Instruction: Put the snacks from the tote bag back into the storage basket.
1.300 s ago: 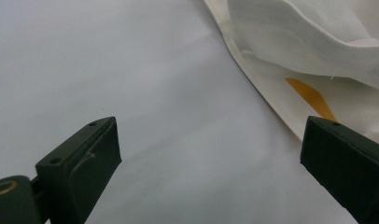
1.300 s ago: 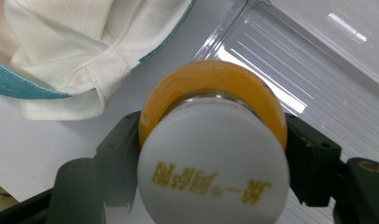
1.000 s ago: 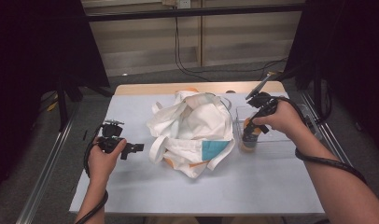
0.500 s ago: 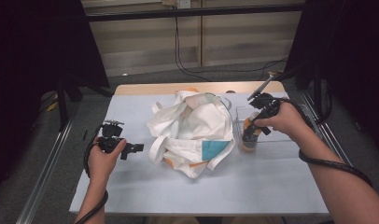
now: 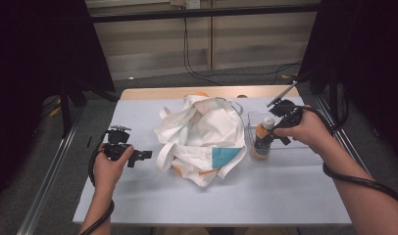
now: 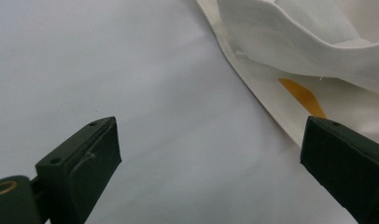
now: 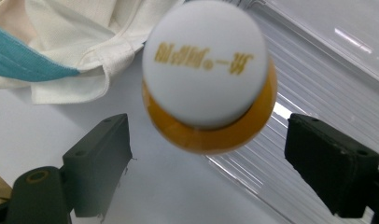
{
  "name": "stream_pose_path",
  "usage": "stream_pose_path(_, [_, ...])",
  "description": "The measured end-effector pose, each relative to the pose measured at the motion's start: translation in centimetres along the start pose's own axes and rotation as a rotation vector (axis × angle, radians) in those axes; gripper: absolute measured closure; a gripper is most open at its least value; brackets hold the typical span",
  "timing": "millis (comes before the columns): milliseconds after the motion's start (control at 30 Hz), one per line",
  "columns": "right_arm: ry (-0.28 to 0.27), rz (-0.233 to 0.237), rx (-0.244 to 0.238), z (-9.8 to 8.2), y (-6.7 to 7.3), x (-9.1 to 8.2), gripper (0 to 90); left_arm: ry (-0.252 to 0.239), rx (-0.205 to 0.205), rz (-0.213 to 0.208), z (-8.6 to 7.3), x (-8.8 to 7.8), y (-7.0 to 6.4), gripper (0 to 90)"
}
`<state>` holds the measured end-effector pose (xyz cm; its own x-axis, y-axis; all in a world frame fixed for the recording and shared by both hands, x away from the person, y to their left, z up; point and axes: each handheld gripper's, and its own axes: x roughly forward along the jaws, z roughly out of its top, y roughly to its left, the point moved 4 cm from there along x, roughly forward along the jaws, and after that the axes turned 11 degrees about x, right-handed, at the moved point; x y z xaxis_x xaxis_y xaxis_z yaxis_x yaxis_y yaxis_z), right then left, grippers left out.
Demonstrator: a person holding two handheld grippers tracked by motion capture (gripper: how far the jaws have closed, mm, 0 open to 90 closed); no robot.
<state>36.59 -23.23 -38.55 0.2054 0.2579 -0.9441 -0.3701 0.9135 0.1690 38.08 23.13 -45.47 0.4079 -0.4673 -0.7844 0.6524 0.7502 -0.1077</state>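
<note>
My left tongs [image 5: 144, 155] stand spread wide over bare tabletop [image 5: 138, 196], holding nothing, tips aimed at the bag [image 5: 204, 137] just beside them; that hand [image 5: 108, 165] rests low at the near left, forearm coming straight up from the bottom edge. Farther off, my right tongs [image 7: 208, 163] have just been opening and now gape on either side of the bottle [image 7: 210, 79], pads clear of it. The bottle stands upright in the clear bin [image 5: 285, 147], right of the bag. My right hand [image 5: 310, 132] angles down over it.
</note>
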Motion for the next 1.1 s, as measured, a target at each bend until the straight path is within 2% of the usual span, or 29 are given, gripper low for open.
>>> stream_pose_path(167, [-0.003,0.004,-0.01,-0.7,0.0,-0.3,14.3,0.007,0.005,-0.014,0.2,0.2,0.1,4.9])
stream_pose_path(233, [-0.001,0.013,0.003,-1.0,-0.1,-0.3,14.3,0.0,-0.007,-0.017,0.3,0.3,-0.1,4.9])
stream_pose_path(333, [-0.001,0.011,-0.001,-1.4,-0.4,-0.2,14.3,0.004,0.007,-0.014,0.5,0.4,0.0,4.9])
stream_pose_path(367, [-0.005,0.022,0.009,-1.5,-0.3,-0.2,14.3,-0.006,-0.007,-0.019,0.6,0.5,-0.1,4.9])
stream_pose_path(400, [-0.011,0.024,0.005,-1.7,-0.4,-0.2,14.3,0.0,0.009,-0.009,0.6,0.4,0.0,4.9])
stream_pose_path(467, [-0.01,0.023,0.011,-1.9,-0.3,-0.1,14.3,-0.003,0.004,-0.019,0.8,0.3,0.0,4.8])
stream_pose_path(533, [-0.016,0.029,0.002,-2.1,-0.2,-0.1,14.3,-0.018,-0.008,-0.015,1.0,0.4,-0.2,4.8])
stream_pose_path(600, [-0.001,0.027,0.007,-2.3,-0.1,-0.2,14.3,-0.01,0.003,-0.014,1.1,0.4,-0.2,4.9])
stream_pose_path(733, [-0.016,0.035,-0.001,-2.6,0.1,-0.2,14.3,0.0,0.014,-0.024,1.2,0.5,-0.2,4.9])
stream_pose_path(967, [-0.028,0.051,-0.01,-3.5,0.2,0.0,14.3,-0.003,0.009,-0.018,1.1,0.7,-0.2,4.8])
stream_pose_path(1000, [-0.023,0.041,0.0,-3.7,0.3,0.0,14.3,-0.002,0.009,-0.02,1.1,0.7,-0.3,4.9])
stream_pose_path(1100, [-0.025,0.048,-0.016,-4.1,0.3,0.3,14.3,-0.002,0.01,-0.02,1.1,0.7,-0.3,4.9])
